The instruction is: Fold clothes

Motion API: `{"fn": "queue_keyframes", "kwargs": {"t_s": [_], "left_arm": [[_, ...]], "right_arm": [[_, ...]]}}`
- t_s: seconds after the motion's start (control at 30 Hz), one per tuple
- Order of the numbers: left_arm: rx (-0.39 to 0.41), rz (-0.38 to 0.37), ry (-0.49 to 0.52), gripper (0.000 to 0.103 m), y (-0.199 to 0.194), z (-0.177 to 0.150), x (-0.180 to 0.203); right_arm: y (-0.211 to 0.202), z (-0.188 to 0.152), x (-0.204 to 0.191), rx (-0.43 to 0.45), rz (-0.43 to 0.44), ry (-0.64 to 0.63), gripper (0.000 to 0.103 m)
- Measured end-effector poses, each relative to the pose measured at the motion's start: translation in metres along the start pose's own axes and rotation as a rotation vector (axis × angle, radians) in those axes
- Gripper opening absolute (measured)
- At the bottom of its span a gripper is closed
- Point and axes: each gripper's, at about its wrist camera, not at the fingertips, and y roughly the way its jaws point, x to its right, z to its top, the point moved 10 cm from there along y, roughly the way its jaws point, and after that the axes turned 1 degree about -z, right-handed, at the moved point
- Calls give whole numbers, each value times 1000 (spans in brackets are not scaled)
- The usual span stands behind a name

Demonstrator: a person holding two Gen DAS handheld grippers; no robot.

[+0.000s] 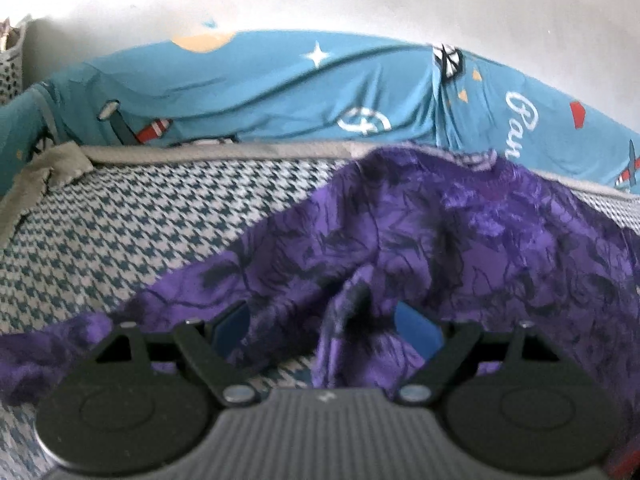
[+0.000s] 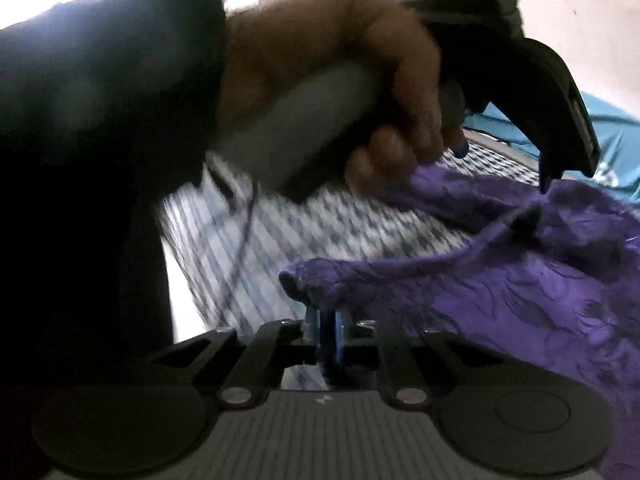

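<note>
- Across the bed lies a houndstooth cover point(image 1: 132, 232), blue-and-white checked, with a grey border along its far edge and a blue printed sheet point(image 1: 280, 92) of planes and stars banked up behind it against a pale wall.
- On that cover sprawls the purple garment point(image 1: 460, 240), dark-patterned and crumpled, not yet flat; it fills the right and near part of the left wrist view, and one ridge of it rises between the left tool's fingers.
- Above the cloth in the right wrist view, a hand point(image 2: 360, 80) in a dark sleeve grips the grey handle of the left gripper point(image 1: 326, 320), whose dark fingers point down at the garment.
- Left jaws stand wide apart: the blue pads point(image 1: 418, 322) flank the raised fold without pressing it, so nothing is held there.
- Right gripper point(image 2: 325, 330) is closed, its blue pads pinched together on a rolled edge of the purple cloth, which bunches just beyond the tips.
- Judged from this, the step in hand is still the spreading and getting hold of the garment, early in the fold.
- Next move likely calls for the left jaws to close on an edge well apart from the right's, then both to draw the cloth taut and flat before any fold; a bunched grab could trap extra layers.
</note>
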Motion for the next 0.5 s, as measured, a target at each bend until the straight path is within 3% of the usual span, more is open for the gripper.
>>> {"fn": "queue_keyframes", "kwargs": {"t_s": [0.1, 0.27, 0.5], "left_arm": [[29, 14, -26, 84, -9, 10, -12], [48, 24, -103, 86, -15, 18, -32], [19, 32, -56, 89, -8, 7, -21]], "right_arm": [[2, 16, -2, 34, 39, 67, 7], [12, 14, 2, 28, 7, 96, 11], [-16, -7, 8, -22, 45, 180, 17]]}}
